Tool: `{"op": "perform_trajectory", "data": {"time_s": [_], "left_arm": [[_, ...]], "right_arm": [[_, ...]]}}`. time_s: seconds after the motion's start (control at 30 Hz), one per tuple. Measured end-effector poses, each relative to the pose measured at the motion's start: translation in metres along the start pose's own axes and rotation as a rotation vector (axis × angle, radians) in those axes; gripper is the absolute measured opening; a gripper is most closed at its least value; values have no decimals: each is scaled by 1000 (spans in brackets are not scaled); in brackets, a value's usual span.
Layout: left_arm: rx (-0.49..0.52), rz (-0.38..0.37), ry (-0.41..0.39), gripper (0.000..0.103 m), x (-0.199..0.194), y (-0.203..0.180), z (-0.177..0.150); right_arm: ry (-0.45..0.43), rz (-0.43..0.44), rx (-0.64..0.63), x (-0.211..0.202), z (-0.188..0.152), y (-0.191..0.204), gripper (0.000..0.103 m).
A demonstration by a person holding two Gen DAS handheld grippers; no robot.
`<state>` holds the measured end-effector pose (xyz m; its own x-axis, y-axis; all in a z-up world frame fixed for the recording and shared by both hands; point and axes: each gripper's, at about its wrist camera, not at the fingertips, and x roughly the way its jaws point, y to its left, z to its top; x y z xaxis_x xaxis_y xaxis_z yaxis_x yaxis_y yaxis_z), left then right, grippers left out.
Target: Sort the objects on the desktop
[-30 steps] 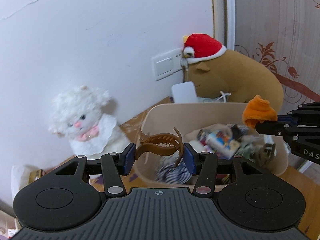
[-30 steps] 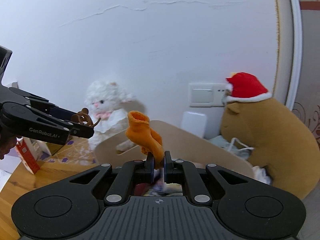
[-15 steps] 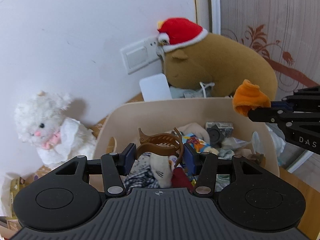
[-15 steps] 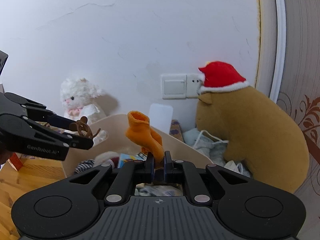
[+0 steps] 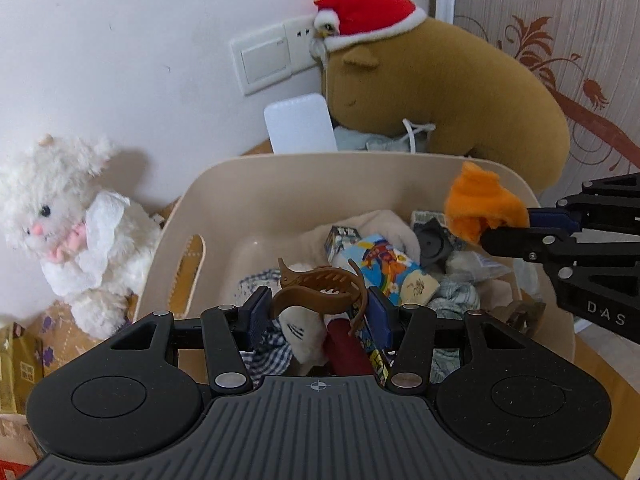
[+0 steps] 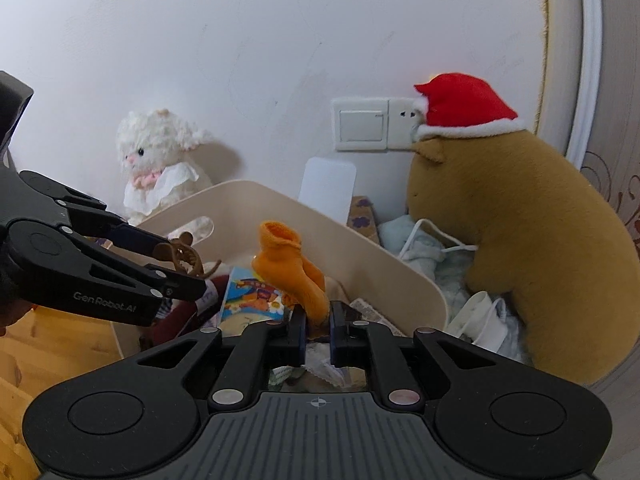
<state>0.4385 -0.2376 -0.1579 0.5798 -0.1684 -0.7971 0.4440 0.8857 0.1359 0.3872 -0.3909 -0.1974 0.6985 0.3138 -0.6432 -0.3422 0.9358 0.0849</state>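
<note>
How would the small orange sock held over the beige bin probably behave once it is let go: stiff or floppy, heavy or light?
Probably floppy: the orange sock creases and slumps sideways above the right gripper, whose fingers are opening. Likely light: it looks like thin, soft knit. It should land limp and stay put among the clutter in the beige bin.

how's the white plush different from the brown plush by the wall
The white plush is fluffy, sits upright and wears a pink collar; the brown plush is smooth, far bulkier, hunched over and wears a red Santa hat. White sits left of the beige bin, brown right. Both are soft toys against the wall.
</note>
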Motion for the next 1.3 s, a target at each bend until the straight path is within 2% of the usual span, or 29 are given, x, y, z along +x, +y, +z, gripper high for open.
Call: {"op": "perform_trajectory", "data": {"time_s": [0.03,0.1,0.13,0.17,0.27,0.5,0.6,0.63,0.83,0.9,1.17,1.3], "left_arm": [[3,3,13,52,2,0,-1],[6,6,30,53,6,-1,-3],[3,5,37,58,7,-1,-3],[-4,7,44,70,7,-1,-3],[-25,24,27,79,4,1,-5],[-62,29,28,80,-4,2,-7],[-84,29,24,80,-10,3,-10],[-87,30,21,80,-12,3,-11],[-123,45,0,80,-31,6,-16],[-139,38,-6,81,-38,8,-18],[-185,30,-11,82,-73,13,-35],[-205,48,-23,82,-96,14,-47]], "right_arm": [[5,-1,1,1,0,0,31],[7,4,13,3,-1,-1,38],[4,4,20,4,-2,-2,41],[2,4,24,4,-2,-2,43],[-3,3,26,4,-1,-1,52],[-30,-4,32,-4,0,1,77],[-34,5,48,-10,-1,1,80],[-35,4,49,-11,0,2,85],[-67,-8,63,-24,1,6,100],[-72,-2,76,-29,2,8,103],[-64,39,69,-47,6,24,103],[-31,20,71,-58,8,35,103]]}}
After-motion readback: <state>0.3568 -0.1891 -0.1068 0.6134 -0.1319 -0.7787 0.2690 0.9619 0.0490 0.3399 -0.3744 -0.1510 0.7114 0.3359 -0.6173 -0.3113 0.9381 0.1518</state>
